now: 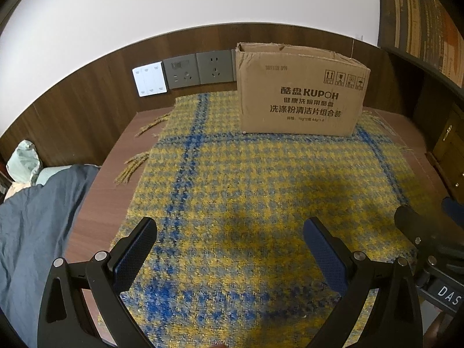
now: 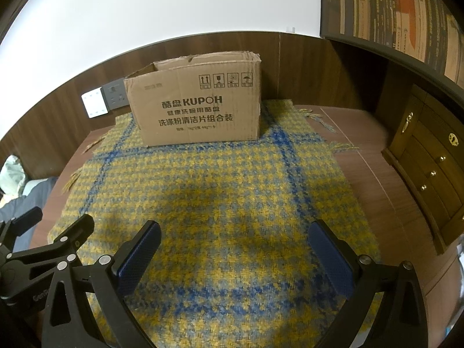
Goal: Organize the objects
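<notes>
Left wrist view: the left gripper (image 1: 230,249) hovers empty over a yellow-and-blue cloth (image 1: 261,191), jaws wide apart; the right wrist view shows the right gripper (image 2: 235,253) likewise spread and empty, just beside the left. The only thing to organize in sight is an open-topped cardboard box (image 1: 298,95), upright at the far end of the cloth, near the wood-panelled wall (image 1: 87,110) and partly hiding the sockets (image 1: 200,68). Corrugated board is probably stiff yet crushable, with a rough, non-slip face; its contents are hidden, so its weight cannot be judged. The torn top rim or the two end walls seem the likeliest holds, one gripper to each. Open cloth lies between grippers and box. Room is limited by the wall behind, a drawer cabinet (image 2: 429,162) at right, the table edge and dark bedding (image 1: 37,217) at left.
</notes>
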### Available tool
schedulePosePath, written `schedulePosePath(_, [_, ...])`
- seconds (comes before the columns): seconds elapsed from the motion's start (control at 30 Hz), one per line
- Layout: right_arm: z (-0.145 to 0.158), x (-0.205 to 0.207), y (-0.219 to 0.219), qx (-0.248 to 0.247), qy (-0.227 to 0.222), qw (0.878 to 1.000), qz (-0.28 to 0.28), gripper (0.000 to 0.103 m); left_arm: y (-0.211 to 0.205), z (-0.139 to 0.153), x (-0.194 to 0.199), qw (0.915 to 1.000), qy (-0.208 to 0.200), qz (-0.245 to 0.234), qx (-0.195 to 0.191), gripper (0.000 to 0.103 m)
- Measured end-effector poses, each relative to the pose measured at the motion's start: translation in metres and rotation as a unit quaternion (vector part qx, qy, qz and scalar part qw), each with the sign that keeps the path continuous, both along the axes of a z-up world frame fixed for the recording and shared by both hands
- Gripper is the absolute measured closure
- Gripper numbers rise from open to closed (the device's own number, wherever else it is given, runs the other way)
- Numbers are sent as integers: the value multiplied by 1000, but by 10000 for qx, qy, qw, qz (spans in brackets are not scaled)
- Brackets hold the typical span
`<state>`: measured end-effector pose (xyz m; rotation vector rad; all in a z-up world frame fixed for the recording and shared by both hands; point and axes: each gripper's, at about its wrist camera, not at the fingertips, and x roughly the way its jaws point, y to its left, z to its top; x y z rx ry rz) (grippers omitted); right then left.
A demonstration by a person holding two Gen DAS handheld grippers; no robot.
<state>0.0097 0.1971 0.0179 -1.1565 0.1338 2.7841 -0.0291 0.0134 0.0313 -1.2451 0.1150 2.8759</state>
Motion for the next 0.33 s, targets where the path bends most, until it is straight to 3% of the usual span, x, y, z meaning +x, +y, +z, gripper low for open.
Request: schedulePosePath(0.33, [-2, -3, 6, -51, 7, 10000, -47, 1, 4, 1, -2, 9999, 72, 55, -95, 0])
